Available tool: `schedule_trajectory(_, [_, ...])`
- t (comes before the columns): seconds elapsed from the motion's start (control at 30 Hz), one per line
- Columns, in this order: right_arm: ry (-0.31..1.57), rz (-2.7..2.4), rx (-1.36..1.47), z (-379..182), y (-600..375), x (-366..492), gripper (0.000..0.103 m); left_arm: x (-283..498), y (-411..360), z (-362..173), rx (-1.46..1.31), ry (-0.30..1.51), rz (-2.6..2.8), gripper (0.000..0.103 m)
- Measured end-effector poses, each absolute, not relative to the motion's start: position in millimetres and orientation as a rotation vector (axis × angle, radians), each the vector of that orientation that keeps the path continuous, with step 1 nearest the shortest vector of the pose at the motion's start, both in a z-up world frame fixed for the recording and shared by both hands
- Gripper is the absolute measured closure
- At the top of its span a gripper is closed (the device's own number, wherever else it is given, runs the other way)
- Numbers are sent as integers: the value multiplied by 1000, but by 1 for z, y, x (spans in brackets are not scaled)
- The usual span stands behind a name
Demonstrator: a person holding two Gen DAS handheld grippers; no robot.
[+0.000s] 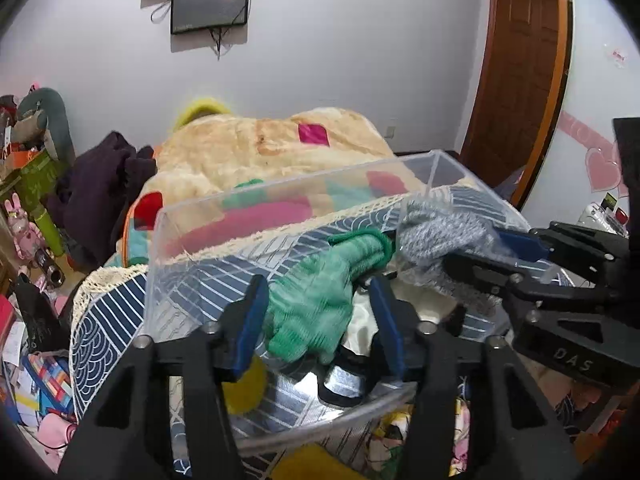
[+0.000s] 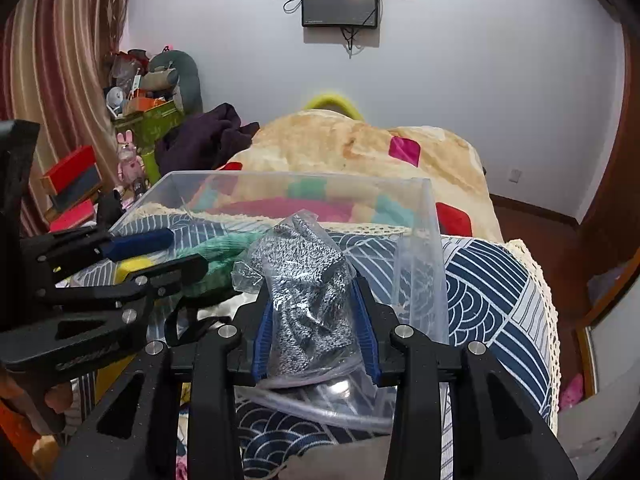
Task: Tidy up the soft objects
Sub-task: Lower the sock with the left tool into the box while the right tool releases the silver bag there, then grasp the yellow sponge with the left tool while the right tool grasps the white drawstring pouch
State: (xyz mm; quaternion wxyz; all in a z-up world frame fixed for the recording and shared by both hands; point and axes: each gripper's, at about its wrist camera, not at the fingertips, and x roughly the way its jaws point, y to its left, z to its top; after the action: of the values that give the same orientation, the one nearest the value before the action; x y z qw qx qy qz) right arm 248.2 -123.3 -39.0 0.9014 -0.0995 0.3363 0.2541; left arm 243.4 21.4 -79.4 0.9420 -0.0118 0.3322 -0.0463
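A clear plastic bin (image 1: 224,216) (image 2: 416,240) sits on a blue-and-white patterned cloth. A green knit glove (image 1: 316,300) (image 2: 216,248) lies inside it. My left gripper (image 1: 316,312) is open, its blue pads either side of the green glove without pinching it. My right gripper (image 2: 314,320) is shut on a grey speckled glove in a clear plastic bag (image 2: 308,300) and holds it over the bin; it shows in the left wrist view (image 1: 440,236) too. A cream fabric (image 1: 368,320) and a black strap (image 2: 176,324) lie in the bin.
A beige blanket (image 1: 248,148) (image 2: 340,140) with coloured patches is heaped behind the bin. Dark purple clothing (image 2: 204,136) and cluttered boxes and toys (image 2: 136,112) are at the left. A wooden door (image 1: 520,72) stands at the right.
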Motion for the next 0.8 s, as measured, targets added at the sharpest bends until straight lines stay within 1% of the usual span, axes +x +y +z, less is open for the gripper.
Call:
schedule_trajectory(0.13, [677,523,-216,-33,-125,245,65,227,18,-68,-12,650,-110,48])
schedule_trajectory(0.2, [662,525,-212,-29,-127,241,63,219,18,-62,-12,633,-112,43])
schedule_trajectory(0.27, [639,527,-213,-22,-131,235,56,210,18,-56,-14,614,-115,40])
schedule_trajectory(0.33, [605,525,-215,-15,-135,228,51,200,20,-48,-22,590,-120,37])
schedule_trajectory(0.4, [579,529,-215,-8,-139,221,50,190,22,-41,-32,570,-119,30])
schedule_trajectory(0.43, [566,531,-211,-4,-141,216,49,185,23,-39,-37,560,-119,28])
schedule_trajectory(0.5, [544,534,-198,2,-147,209,41,173,25,-34,-43,544,-122,22])
schedule_trajectory(0.53, [530,533,-187,4,-152,205,34,168,26,-33,-42,540,-121,21])
schedule_trajectory(0.57, [516,532,-174,6,-158,201,30,163,26,-33,-41,536,-118,18])
schedule_trajectory(0.6, [511,533,-170,7,-159,198,30,160,27,-33,-40,536,-115,16])
schedule_trajectory(0.8, [547,514,-196,-11,-172,183,30,140,28,-58,-38,594,-110,15])
